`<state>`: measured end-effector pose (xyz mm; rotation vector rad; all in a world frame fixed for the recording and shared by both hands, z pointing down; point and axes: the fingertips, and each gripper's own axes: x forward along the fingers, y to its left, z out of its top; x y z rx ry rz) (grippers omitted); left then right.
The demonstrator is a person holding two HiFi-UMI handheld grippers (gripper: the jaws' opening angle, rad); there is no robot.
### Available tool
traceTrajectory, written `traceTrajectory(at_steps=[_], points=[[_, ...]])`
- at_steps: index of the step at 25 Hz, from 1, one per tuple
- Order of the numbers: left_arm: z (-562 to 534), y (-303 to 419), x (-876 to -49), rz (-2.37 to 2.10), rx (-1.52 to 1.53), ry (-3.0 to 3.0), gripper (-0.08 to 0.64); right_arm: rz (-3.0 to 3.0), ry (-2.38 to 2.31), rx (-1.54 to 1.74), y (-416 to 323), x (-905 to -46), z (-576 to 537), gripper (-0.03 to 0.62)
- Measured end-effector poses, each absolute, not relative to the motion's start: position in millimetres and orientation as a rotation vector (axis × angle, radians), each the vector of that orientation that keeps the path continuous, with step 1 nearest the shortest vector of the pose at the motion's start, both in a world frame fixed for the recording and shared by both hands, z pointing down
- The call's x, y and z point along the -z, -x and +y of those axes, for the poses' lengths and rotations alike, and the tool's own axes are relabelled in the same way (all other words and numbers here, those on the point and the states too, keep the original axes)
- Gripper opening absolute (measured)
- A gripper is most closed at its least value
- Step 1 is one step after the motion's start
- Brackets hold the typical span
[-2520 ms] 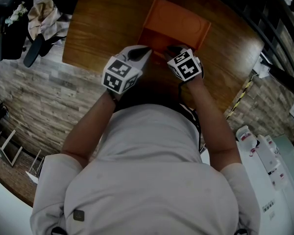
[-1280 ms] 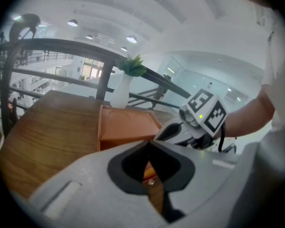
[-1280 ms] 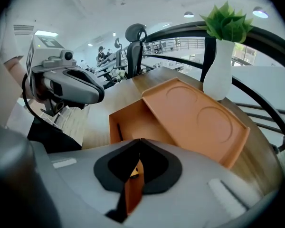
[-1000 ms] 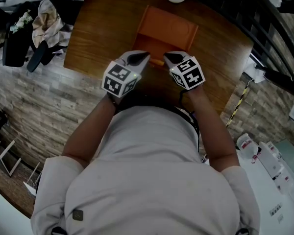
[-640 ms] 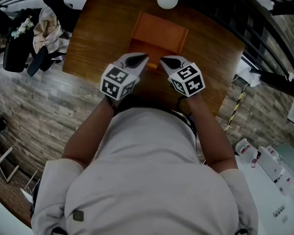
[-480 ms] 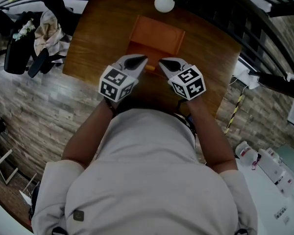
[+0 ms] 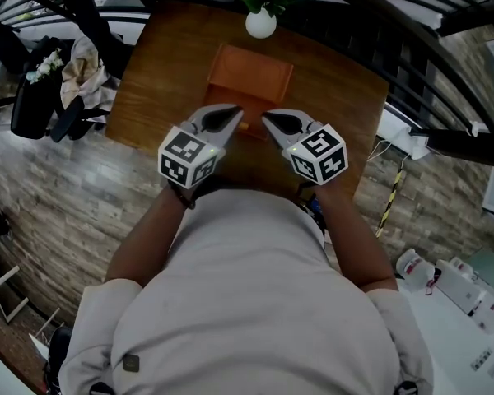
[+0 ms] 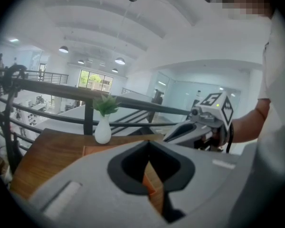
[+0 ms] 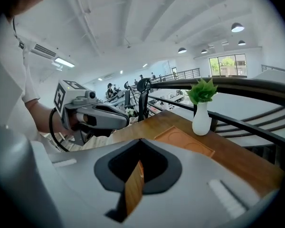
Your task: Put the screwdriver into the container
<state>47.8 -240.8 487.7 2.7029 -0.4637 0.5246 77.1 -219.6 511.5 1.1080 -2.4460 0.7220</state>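
An orange container (image 7: pixel 251 72), a shallow tray, lies on the wooden table (image 7: pixel 165 64), and what shows of its inside looks bare. No screwdriver shows in any view. My left gripper (image 7: pixel 237 112) and right gripper (image 7: pixel 266 118) hover side by side just short of the tray's near edge, tips pointing toward each other. Both are shut with nothing between the jaws. In the left gripper view my left gripper (image 8: pixel 148 144) faces the right one (image 8: pixel 199 125). The right gripper view has my right gripper (image 9: pixel 140 141), the tray (image 9: pixel 185 141) and the left gripper (image 9: pixel 97 115).
A white vase (image 7: pixel 260 25) with a green plant stands just beyond the tray at the table's far edge. A dark railing (image 7: pixel 379 15) curves behind the table. A chair with bags and cloth (image 7: pixel 58 81) stands on the floor to the left.
The grippers have drawn back from over the tray toward the person's body and now sit clear of its near edge. The vase has come into full view. Both grippers stay shut.
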Motion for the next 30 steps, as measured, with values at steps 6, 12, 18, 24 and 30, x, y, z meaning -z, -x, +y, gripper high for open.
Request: traceTrajectory(at_steps=[6,12,18,24,30], points=[[-227,-49,-461,-0.475,-0.497,-2.744,0.003,-2.500,-1.134,-0.689,-84,-480,-203,0.008],[-219,-52,-442,-0.498,-0.467,-2.770,0.003,-2.529,-1.149,-0.674,-90,-463,-191,0.008],[-212,-56,-437,-0.512,-0.475,-2.778,0.003,-2.524,-1.157,-0.645,-101,-459,-186,0.008],[-200,-49,-440,-0.564,-0.492,-2.760,0.003,-2.523,-1.130,-0.616,-107,-462,-174,0.008],[-190,-32,-440,-0.651,-0.476,-2.732,0.003,-2.543,-1.105,-0.623,-110,-466,-163,0.008]])
